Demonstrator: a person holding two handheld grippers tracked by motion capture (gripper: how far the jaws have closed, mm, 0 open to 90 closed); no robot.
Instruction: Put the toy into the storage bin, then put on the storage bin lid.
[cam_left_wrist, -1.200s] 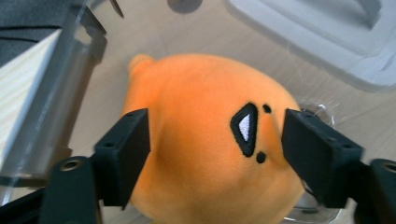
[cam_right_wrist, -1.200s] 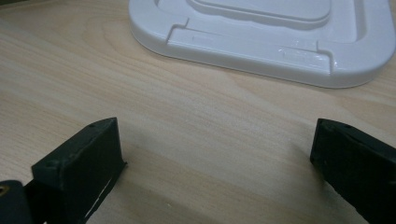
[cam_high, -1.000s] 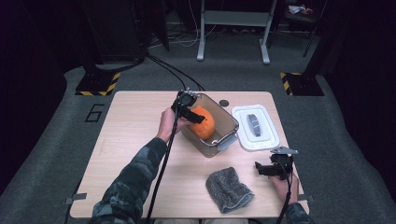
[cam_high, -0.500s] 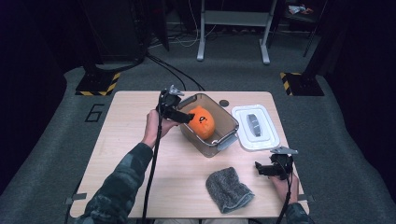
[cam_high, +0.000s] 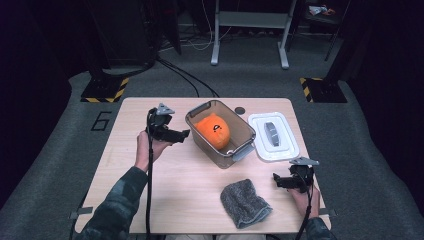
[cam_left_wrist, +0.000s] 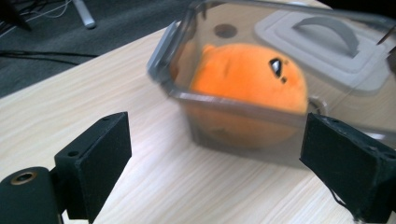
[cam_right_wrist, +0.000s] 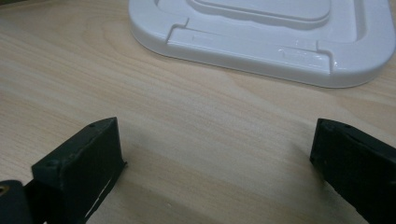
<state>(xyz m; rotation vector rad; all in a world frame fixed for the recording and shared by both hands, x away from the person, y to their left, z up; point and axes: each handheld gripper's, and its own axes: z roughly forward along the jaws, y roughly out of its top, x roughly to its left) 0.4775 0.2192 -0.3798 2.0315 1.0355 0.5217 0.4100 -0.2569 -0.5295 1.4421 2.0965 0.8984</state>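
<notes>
An orange plush toy (cam_high: 213, 131) (cam_left_wrist: 250, 81) lies inside a clear plastic box (cam_high: 243, 134) (cam_left_wrist: 243, 114) at the middle of the table. My left gripper (cam_high: 183, 135) (cam_left_wrist: 219, 179) is open just left of the box, jaws wide with nothing between them. A white lid (cam_high: 273, 136) (cam_right_wrist: 275, 32) with a grey handle lies flat to the right of the box. My right gripper (cam_high: 276, 181) (cam_right_wrist: 217, 179) rests open near the table's front right, below the lid. A grey cloth (cam_high: 244, 202) is crumpled at the front, left of that gripper.
The wooden table (cam_high: 195, 195) has bare surface at left and front left. A small dark round spot (cam_high: 240, 110) marks the table behind the box. Dark floor, cables and a metal stand (cam_high: 250, 30) lie beyond the far edge.
My left gripper has drawn back leftward out of the box, leaving the orange plush toy inside, and now stands open beside it. The right gripper has stayed put.
</notes>
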